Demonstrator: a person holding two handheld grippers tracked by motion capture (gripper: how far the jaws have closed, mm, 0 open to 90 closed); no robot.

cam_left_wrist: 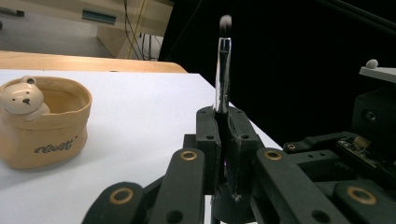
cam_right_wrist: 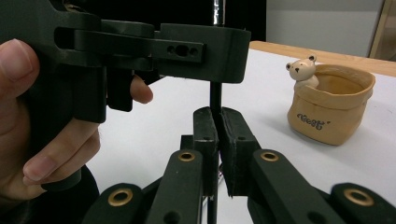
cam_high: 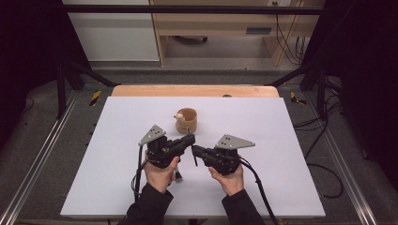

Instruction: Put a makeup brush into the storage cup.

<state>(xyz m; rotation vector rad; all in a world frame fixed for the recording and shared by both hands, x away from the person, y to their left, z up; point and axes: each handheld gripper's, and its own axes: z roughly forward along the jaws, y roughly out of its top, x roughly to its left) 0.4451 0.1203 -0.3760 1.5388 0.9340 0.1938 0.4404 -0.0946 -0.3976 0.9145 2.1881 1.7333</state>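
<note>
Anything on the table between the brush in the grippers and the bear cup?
Nothing: in the left gripper view, only bare white table lies between the brush and the bear cup.

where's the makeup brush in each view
high view: the makeup brush is a thin dark stick between the two grippers, near centre.
left gripper view: upright at centre, bristles up, clamped in the jaws.
right gripper view: dark handle at centre, in the jaws.
shared landmark: the bear cup.
</note>
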